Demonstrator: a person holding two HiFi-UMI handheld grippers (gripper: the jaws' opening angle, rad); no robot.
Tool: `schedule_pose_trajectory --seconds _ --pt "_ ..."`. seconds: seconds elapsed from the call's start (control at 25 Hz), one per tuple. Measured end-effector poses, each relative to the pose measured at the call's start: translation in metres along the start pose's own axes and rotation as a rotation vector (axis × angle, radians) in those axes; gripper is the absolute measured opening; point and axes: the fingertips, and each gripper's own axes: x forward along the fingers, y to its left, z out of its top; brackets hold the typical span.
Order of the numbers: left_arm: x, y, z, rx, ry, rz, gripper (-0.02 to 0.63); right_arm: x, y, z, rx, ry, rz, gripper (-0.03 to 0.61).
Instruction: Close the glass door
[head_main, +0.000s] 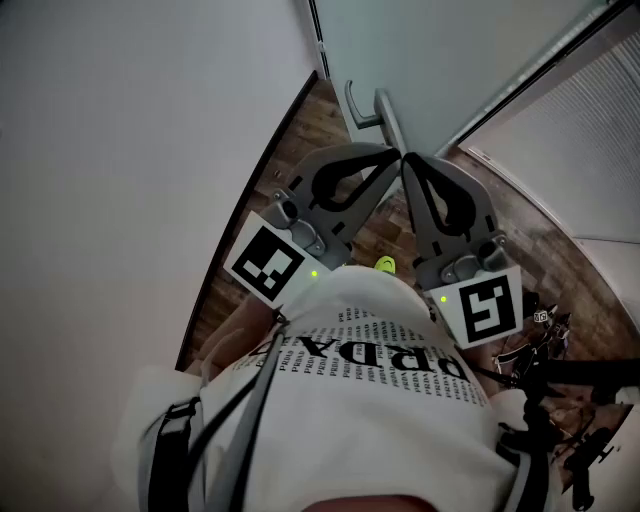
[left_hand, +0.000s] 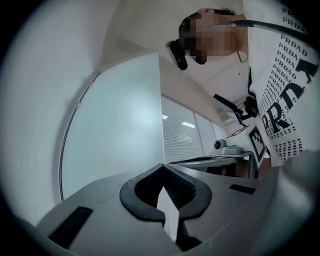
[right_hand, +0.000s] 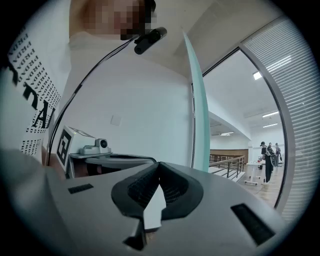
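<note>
White wall (head_main: 130, 150) fills the left of the head view. Next to it the glass door (head_main: 430, 50) stands ajar at top centre, a pale frosted pane w/ its free edge pointing down twd the person. In the right gripper view the door shows edge-on as a thin green strip, w/ a hallway, a railing & distant people beyond it. Slatted blinds panel (head_main: 590, 140) runs along the right. Dark wood floor (head_main: 285, 165) shows btwn wall & door. The person's white printed shirt (head_main: 380, 370) takes up the bottom of the head view.

Left hand-held gripper (head_main: 396, 155) & right hand-held gripper (head_main: 405, 160) are held side by side in front of the chest. Their tips converge just beside the door's edge; contact w/ the door can't be confirmed. Each gripper view shows its jaws pressed together at the tips, nothing btwn them. Lever handle (head_main: 358, 108) sticks out from the door's left face, just above the tips, not gripped. A marker cube sits at the rear of each gripper, left (head_main: 268, 262) & right (head_main: 487, 308).
</note>
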Motion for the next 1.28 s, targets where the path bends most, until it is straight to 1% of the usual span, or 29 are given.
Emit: schedule_pose_trajectory --seconds 0.56,0.64,0.72,0.92,1.0,1.08,1.12,1.2,1.28 --pt "0.001 0.001 -0.004 -0.013 0.019 -0.023 -0.002 0.0 -0.003 0.0 0.009 0.0 -0.011 -0.003" --pt "-0.002 0.007 -0.006 -0.015 0.023 -0.008 -0.002 -0.002 -0.009 0.002 0.004 -0.003 -0.039 -0.002" --pt "-0.005 0.014 -0.007 -0.02 0.025 0.009 -0.002 -0.006 -0.019 0.006 -0.012 -0.009 -0.087 -0.002" --pt "-0.012 0.018 -0.016 -0.034 0.049 0.021 -0.002 -0.021 -0.047 0.022 -0.131 -0.024 -0.238 0.0" --pt "-0.013 0.018 -0.019 -0.041 0.056 0.021 -0.002 -0.024 -0.055 0.025 -0.149 -0.03 -0.281 0.0" --pt "-0.013 0.017 -0.02 -0.045 0.06 0.016 -0.002 -0.024 -0.06 0.024 -0.142 -0.032 -0.292 0.002" --pt "-0.012 0.016 -0.021 -0.045 0.062 0.01 -0.002 -0.024 -0.061 0.022 -0.135 -0.026 -0.29 0.005" --pt "-0.009 0.014 -0.021 -0.045 0.065 -0.002 -0.002 -0.021 -0.062 0.018 -0.122 -0.013 -0.278 0.031" --pt "-0.007 0.011 -0.021 -0.048 0.065 -0.01 -0.002 -0.017 -0.063 0.015 -0.113 -0.001 -0.27 0.035"
